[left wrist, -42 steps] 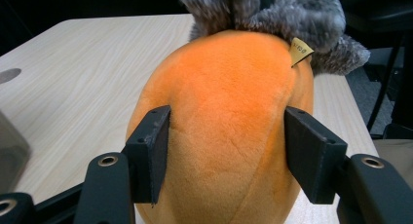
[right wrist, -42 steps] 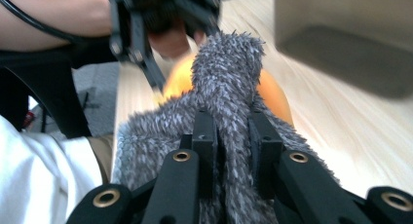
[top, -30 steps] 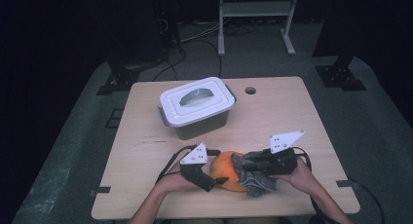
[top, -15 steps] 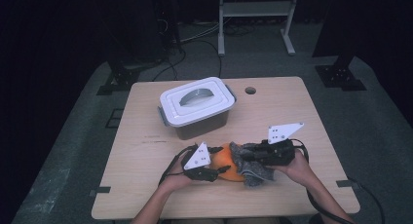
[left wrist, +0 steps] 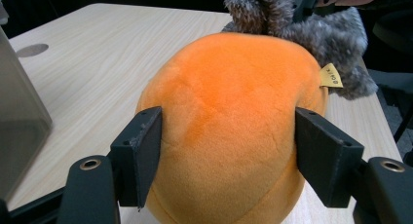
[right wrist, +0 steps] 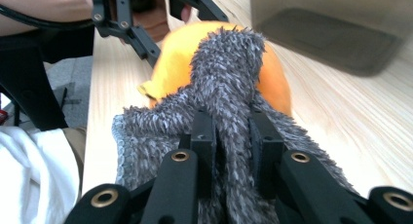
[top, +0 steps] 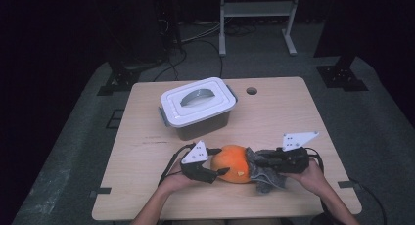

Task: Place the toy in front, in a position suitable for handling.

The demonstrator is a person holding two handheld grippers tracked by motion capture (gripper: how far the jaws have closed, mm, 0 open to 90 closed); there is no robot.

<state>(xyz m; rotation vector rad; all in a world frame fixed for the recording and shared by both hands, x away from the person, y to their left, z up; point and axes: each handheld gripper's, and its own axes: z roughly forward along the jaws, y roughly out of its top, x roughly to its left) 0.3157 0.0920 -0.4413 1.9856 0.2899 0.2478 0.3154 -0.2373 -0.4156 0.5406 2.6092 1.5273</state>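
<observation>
An orange plush ball [top: 234, 162] lies near the table's front edge, with a small yellow tag [left wrist: 331, 76] on its side. My left gripper [top: 218, 165] comes at it from the left; its jaws have just been closing round the plush [left wrist: 229, 126], then eased a touch, and both pads [left wrist: 146, 151] press its sides. A grey fuzzy cloth [top: 266, 178] lies against the ball's right side and drapes onto it [right wrist: 224, 87]. My right gripper [right wrist: 233, 131] is shut on a fold of that cloth, right of the ball [top: 254, 162].
A grey bin with a white clip-on lid [top: 198, 105] stands behind the plush, close on the left in the left gripper view [left wrist: 19, 112]. The wooden table [top: 284, 117] has a round cable hole [top: 251, 91] at the back. A shelf frame stands on the floor beyond.
My left gripper has slid right onto the orange plush and its jaws have closed on it. The right gripper has shifted a little left and down with the grey cloth.
</observation>
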